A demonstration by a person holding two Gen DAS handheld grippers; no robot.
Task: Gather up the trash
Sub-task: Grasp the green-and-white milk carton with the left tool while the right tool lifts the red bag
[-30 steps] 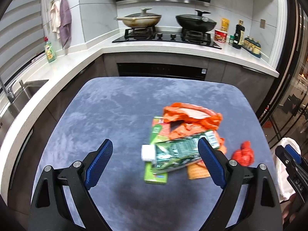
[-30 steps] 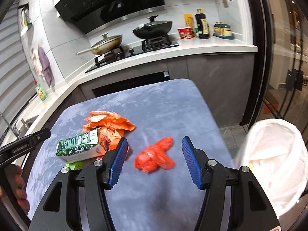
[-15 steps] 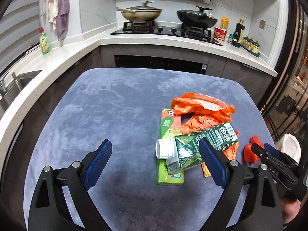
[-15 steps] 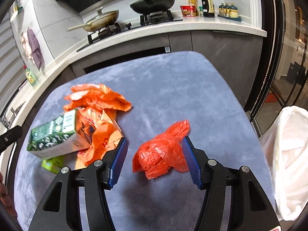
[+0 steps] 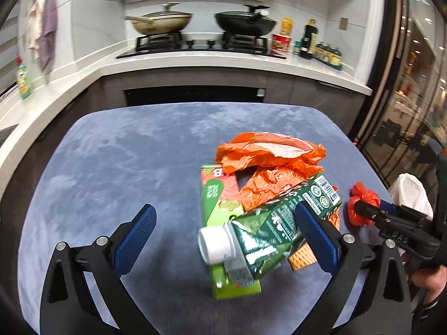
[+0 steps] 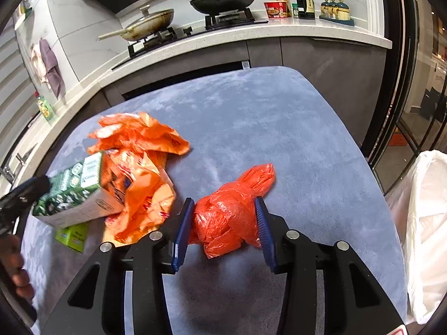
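The right tongs (image 6: 225, 219) have dropped lower than a second ago and their jaws are closing around the red bag bundle (image 6: 229, 215), which sits on the blue table (image 6: 279, 128) between the blue pads (image 6: 183, 231), both already against the plastic. The left tongs (image 5: 223, 237) have also come down, jaws opening to full spread, straddling the green carton (image 5: 279, 229); the right-hand pad overlaps it, whether in contact cannot be told. Orange wrappers (image 5: 268, 153) lie at 12 o'clock from the carton. A white-lined bin (image 6: 427, 223) stands at 3 o'clock off the table edge.
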